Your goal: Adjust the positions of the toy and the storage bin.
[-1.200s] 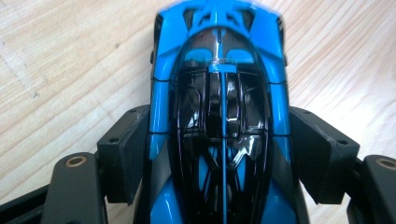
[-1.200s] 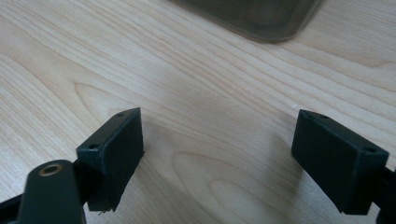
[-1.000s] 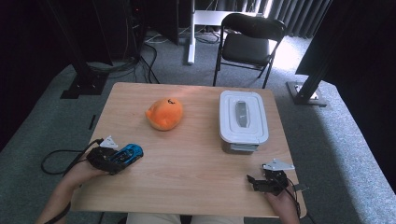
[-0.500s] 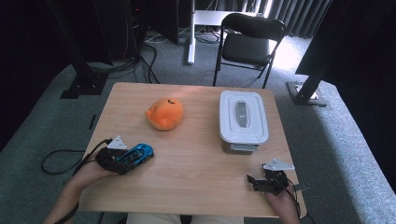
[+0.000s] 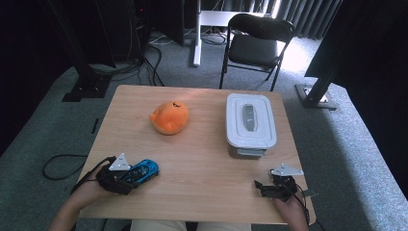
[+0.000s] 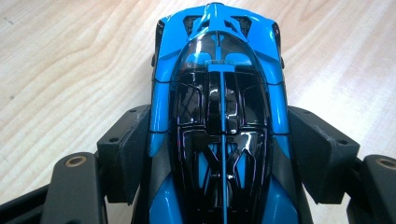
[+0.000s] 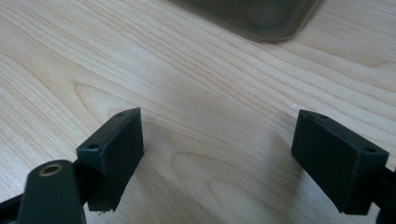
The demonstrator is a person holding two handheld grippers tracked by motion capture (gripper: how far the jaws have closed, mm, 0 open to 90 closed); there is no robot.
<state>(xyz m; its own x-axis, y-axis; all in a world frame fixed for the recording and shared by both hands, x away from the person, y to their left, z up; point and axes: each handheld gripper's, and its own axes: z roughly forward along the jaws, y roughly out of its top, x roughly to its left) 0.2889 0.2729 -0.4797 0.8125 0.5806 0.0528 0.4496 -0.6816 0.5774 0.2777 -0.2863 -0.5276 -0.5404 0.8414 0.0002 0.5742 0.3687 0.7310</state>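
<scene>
Near the front left corner of the table [image 5: 202, 159]: left gripper [image 5: 126, 177] clamped on the blue toy car [image 5: 142, 170], jaws pressed against both flanks at mid-body, nose pointing away toward the table's centre. Seen close in the left gripper view: toy car [image 6: 219, 121] with glossy black canopy and hard blue shell, lying lengthwise between the black pads [image 6: 125, 154]. Judged light, rigid and smooth-skinned, hence liable to slip or twist under a loose pinch; best taken across the widest part of the body, at the doors, as held here, not at the tapered nose or over the canopy. Left hand [image 5: 86, 192] low at the front edge, forearm entering from the bottom, gripper roughly level with the tabletop and angled toward the right.

Toward the middle of the table, left of centre: orange plush toy [image 5: 169, 117], well apart from the car. Nearer the right edge: white lidded box [image 5: 250, 122], lid on.

Near the front right corner: right gripper [image 5: 269, 188] with jaws spread wide and nothing between them, bare wood under the pads [image 7: 114, 154], a corner of the box [image 7: 261, 18] beyond. Right hand [image 5: 291, 209] low at the front edge, gripper pointing left
</scene>
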